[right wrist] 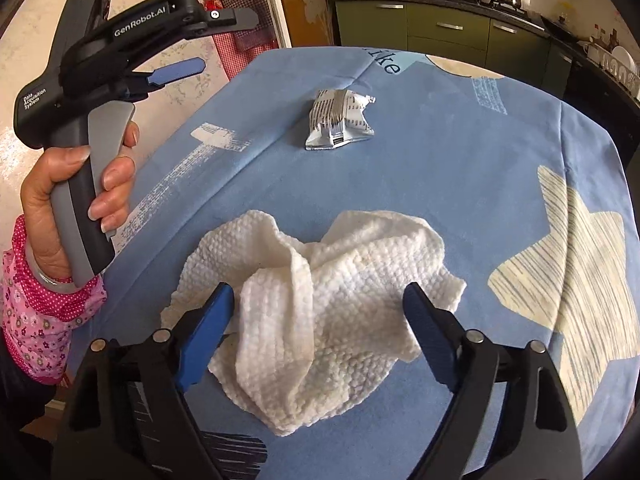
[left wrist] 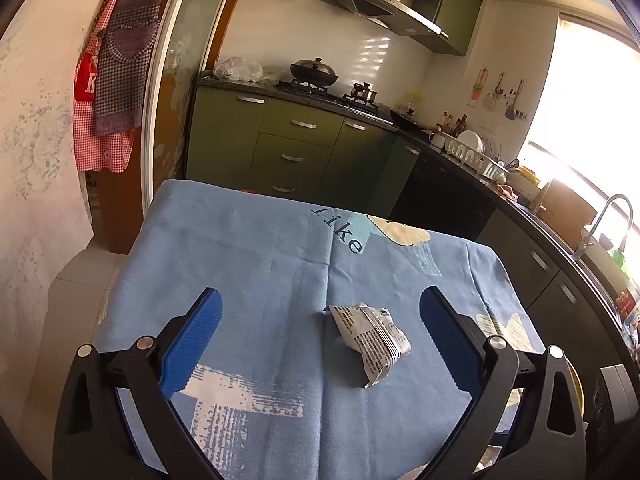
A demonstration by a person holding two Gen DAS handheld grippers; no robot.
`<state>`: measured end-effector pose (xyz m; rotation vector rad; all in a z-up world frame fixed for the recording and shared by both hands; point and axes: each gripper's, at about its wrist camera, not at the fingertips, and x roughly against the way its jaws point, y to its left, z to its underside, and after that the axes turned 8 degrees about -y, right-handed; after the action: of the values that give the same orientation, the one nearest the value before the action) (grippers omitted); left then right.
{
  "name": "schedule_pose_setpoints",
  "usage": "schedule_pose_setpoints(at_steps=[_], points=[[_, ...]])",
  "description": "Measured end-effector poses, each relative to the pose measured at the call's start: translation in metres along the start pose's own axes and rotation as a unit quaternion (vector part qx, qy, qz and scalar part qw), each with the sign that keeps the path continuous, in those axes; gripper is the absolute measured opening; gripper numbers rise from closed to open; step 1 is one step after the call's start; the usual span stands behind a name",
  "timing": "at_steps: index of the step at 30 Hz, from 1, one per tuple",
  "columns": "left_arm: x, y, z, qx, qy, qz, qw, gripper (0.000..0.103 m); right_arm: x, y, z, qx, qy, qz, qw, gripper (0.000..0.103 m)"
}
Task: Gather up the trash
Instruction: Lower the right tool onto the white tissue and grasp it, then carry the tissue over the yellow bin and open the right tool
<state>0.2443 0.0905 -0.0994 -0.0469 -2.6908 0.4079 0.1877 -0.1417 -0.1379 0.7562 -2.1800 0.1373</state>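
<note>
We saw a table [right wrist: 460,168] draped in a blue cloth, with kitchen cabinets [left wrist: 296,136] beyond its far edge. Two pieces of trash lay on it, neither yet picked up. A crumpled white paper towel [right wrist: 320,300] sat near us, between the spread jaws of our right gripper [right wrist: 320,312], which gripped nothing. Farther off lay a small silver wrapper [left wrist: 368,340]. Our left gripper [left wrist: 320,320] hung released before it, empty. Nothing blocked either piece; we saw no bin.
</note>
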Motion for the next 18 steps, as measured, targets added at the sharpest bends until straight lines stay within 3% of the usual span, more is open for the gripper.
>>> schedule_pose_setpoints(at_steps=[2,3,4,6,10,18], points=[[0.0,0.0,0.001,0.001,0.001,0.0,1.0,0.098,0.001,0.002,0.0,0.008,-0.002,0.009,1.0,0.07],[0.0,0.0,0.001,0.001,0.001,-0.001,1.0,0.098,0.002,0.002,0.001,0.007,-0.005,0.007,1.0,0.057],[0.0,0.0,0.001,0.001,0.001,-0.001,1.0,0.098,0.004,0.001,0.0,0.0,-0.005,-0.006,1.0,0.034],[0.0,-0.001,0.002,0.001,0.002,-0.001,1.0,0.098,0.006,0.001,0.0,-0.007,-0.005,-0.013,1.0,0.017],[0.0,-0.002,0.002,-0.003,0.003,0.0,1.0,0.098,0.019,0.001,0.001,-0.01,-0.023,-0.007,1.0,0.01],[-0.001,-0.005,0.003,-0.008,0.007,0.002,0.9999,0.098,0.078,-0.023,0.005,-0.053,-0.081,0.006,0.995,0.01]])
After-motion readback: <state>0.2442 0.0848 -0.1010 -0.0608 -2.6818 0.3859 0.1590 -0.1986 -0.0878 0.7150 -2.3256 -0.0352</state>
